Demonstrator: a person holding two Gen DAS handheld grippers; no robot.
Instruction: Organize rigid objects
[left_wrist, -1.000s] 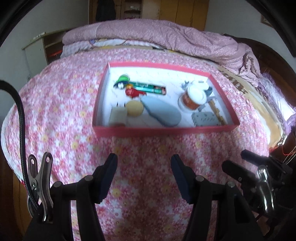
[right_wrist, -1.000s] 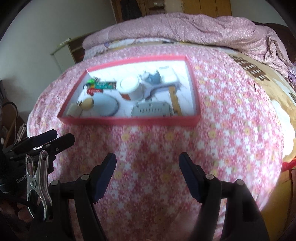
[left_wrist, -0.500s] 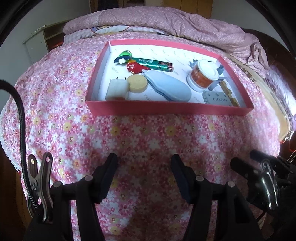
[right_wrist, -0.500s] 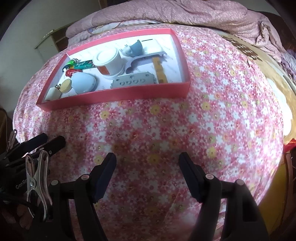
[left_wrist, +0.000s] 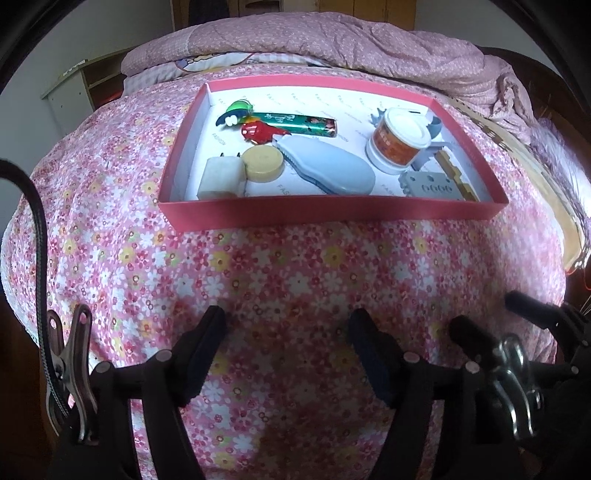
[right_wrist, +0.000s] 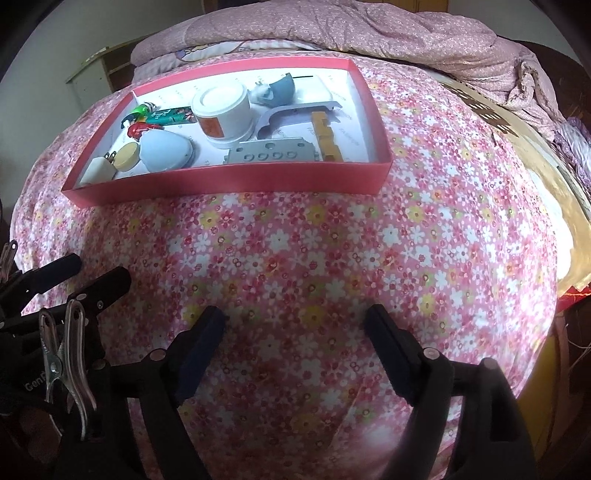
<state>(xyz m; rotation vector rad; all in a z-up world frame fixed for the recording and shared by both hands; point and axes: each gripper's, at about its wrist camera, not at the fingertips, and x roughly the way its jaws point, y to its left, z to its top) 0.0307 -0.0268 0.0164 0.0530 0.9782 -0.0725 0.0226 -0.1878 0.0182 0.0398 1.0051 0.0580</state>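
Note:
A shallow red tray (left_wrist: 332, 212) (right_wrist: 229, 182) lies on the flowered bedspread. In it are a white tub with an orange label (left_wrist: 397, 142) (right_wrist: 223, 112), a pale blue oval case (left_wrist: 332, 173) (right_wrist: 166, 151), a yellow disc (left_wrist: 264, 162), a white block (left_wrist: 221, 177), a green tube (left_wrist: 295, 122), a red toy (left_wrist: 258, 133), a grey perforated plate (left_wrist: 430, 186) (right_wrist: 273, 155), a grey handle (right_wrist: 295, 114) and a wooden strip (right_wrist: 325, 136). My left gripper (left_wrist: 288, 350) is open and empty, short of the tray. My right gripper (right_wrist: 295, 347) is open and empty too.
The pink flowered bedspread (left_wrist: 295, 277) covers the bed. A rumpled pink quilt (left_wrist: 351, 40) lies behind the tray. A white cabinet (left_wrist: 74, 88) stands at the far left. The bed's right edge with a yellow mat (right_wrist: 535, 166) falls away.
Both grippers have moved forward and down toward the tray, which now looks larger and nearer. Both stay open and empty.

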